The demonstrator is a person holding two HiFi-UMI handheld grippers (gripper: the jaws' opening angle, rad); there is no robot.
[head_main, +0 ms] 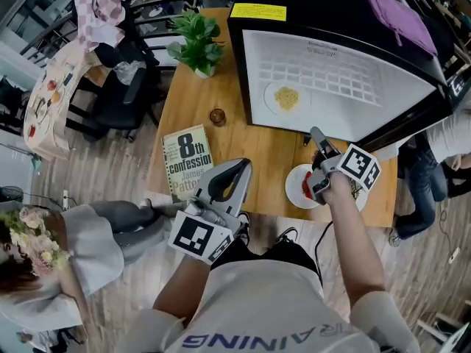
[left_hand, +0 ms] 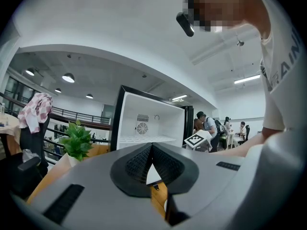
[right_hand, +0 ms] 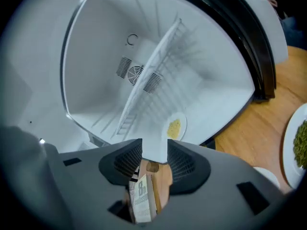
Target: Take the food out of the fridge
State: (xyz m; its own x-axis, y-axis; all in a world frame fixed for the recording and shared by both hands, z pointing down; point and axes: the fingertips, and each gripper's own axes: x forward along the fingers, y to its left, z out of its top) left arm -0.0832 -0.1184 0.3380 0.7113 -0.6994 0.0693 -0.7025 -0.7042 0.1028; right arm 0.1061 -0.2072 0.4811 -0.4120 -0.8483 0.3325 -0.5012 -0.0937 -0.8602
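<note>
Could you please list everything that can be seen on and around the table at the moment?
table: one, light wood, centre of the head view.
fridge: one, black outside and white inside, open, on the table's right side.
plate of yellow food: one, white, inside the fridge.
plate of red food: one, white, on the table's near edge.
plate of green food: one, white, on the table in front of the fridge.
book: one, pale cover, table's near left.
potted plant: one, green, table's far side.
jar: one, brown, mid-table.
cloth: one, purple, on top of the fridge.
left gripper: grey, jaws together, empty.
right gripper: grey, jaws apart, empty, facing the fridge.
</note>
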